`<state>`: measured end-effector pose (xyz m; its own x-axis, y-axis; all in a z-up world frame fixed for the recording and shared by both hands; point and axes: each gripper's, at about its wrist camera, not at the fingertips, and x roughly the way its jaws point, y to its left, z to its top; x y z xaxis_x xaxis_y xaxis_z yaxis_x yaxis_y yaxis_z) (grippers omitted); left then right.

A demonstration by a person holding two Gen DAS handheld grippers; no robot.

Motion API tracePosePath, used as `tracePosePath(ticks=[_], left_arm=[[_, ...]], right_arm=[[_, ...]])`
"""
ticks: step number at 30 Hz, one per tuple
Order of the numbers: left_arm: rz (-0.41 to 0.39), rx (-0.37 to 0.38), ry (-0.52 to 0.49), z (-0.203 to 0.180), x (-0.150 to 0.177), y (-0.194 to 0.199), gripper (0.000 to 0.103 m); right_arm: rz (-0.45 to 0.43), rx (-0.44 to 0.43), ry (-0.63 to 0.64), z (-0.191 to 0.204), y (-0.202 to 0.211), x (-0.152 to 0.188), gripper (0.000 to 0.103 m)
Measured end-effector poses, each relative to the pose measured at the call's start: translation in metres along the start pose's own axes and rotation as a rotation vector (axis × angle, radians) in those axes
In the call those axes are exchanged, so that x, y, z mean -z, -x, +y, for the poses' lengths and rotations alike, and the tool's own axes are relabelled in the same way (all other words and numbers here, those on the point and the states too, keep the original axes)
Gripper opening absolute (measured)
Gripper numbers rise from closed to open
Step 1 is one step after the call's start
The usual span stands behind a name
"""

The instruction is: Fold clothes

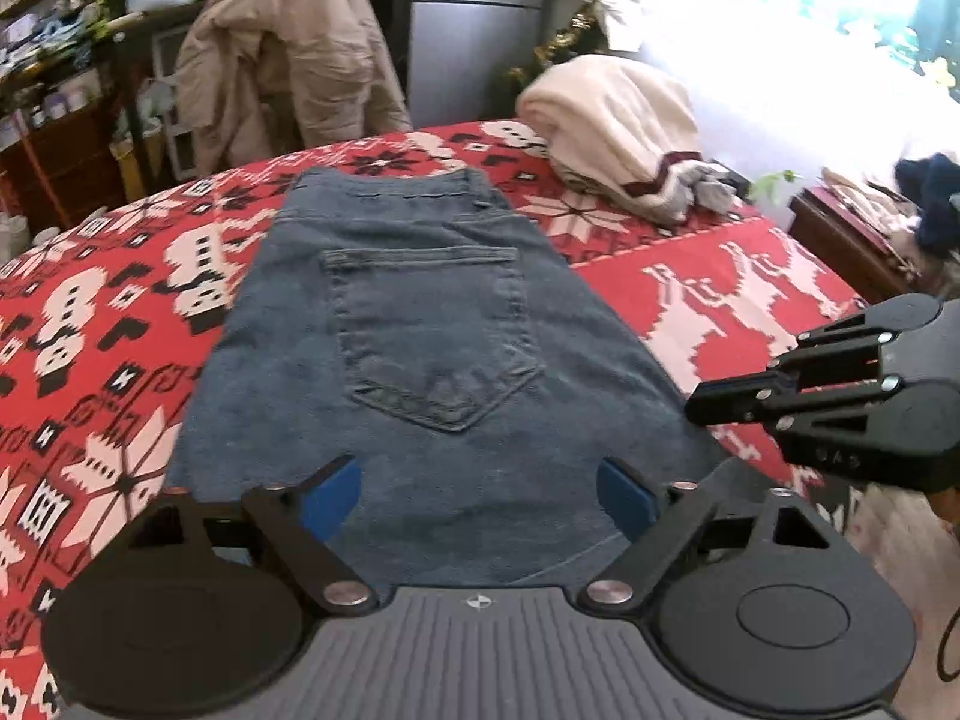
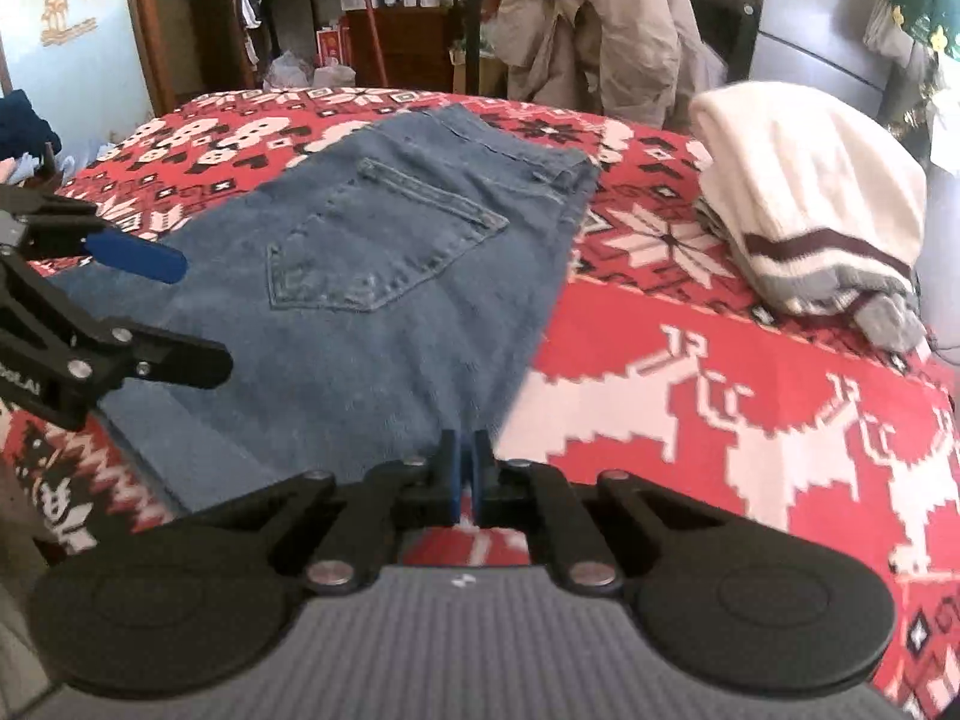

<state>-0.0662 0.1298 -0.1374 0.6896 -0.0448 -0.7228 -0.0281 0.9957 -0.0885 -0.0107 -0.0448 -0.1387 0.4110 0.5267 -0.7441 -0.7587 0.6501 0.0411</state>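
Left claw (image 1: 479, 495) sits nearest the lens in its own view, blue pads spread wide, nothing between them, hovering low over the near end of the jeans (image 1: 408, 348). Right claw (image 2: 465, 474) has its blue pads pressed together with only a thin slit between; the tips sit at the near edge of the denim, but whether cloth is pinched there cannot be told. From the left wrist view this claw enters from the right side, level, pointing across toward the denim.

Jeans: folded blue denim, slightly mottled weave, back pocket facing up, waistband at the far end. They lie flat on the worktop (image 1: 720, 276), which is covered with a red cloth patterned in white and black knit-style motifs: snowflakes, reindeer.

Cream knit sweater (image 2: 816, 210) with a dark maroon stripe, bundled loosely, rests on the cloth at the far right, apart from the jeans. Beige jacket (image 1: 288, 72) hangs draped over a chair beyond the worktop.
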Motion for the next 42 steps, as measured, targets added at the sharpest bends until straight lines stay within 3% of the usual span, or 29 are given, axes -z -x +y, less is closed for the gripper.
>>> tracePosePath(ticks=[2,4,6,7,15,22,25,29,32,35,42], left_arm=[[-0.015,0.024,0.003,-0.005,-0.001,-0.001,0.058],[-0.006,0.037,0.006,-0.011,-0.001,-0.004,0.033],[0.008,0.05,0.004,-0.017,0.0,-0.007,0.019],[0.009,0.054,-0.002,-0.02,0.002,-0.007,0.017],[0.037,0.069,-0.046,-0.035,0.019,-0.008,0.013],[0.017,0.121,-0.072,-0.049,0.023,-0.004,0.012],[0.014,0.105,-0.101,-0.056,0.024,-0.006,0.012],[0.011,0.094,-0.103,-0.053,0.027,0.002,0.012],[0.025,0.034,-0.124,-0.049,0.03,0.008,0.012],[0.031,0.003,-0.138,-0.044,0.029,0.014,0.012],[0.041,-0.037,-0.17,-0.036,0.02,0.026,0.012]], right_arm=[[-0.052,-0.041,-0.065,-0.004,0.014,-0.002,0.003],[-0.07,-0.056,-0.07,0.0,0.019,-0.002,0.003],[-0.052,-0.052,-0.052,0.004,0.015,0.003,0.003],[-0.043,-0.05,-0.043,0.006,0.014,0.005,0.003],[0.025,-0.03,-0.028,0.003,0.019,0.024,0.004],[-0.054,-0.085,-0.048,-0.005,0.051,0.026,0.01],[-0.073,-0.116,-0.018,0.008,0.048,0.021,0.01],[-0.033,-0.132,0.028,0.019,0.033,0.022,0.01],[-0.011,-0.144,0.059,0.019,0.031,0.028,0.013],[-0.001,-0.158,0.019,0.011,0.036,0.032,0.019],[-0.027,-0.16,-0.034,0.0,0.051,0.035,0.022]])
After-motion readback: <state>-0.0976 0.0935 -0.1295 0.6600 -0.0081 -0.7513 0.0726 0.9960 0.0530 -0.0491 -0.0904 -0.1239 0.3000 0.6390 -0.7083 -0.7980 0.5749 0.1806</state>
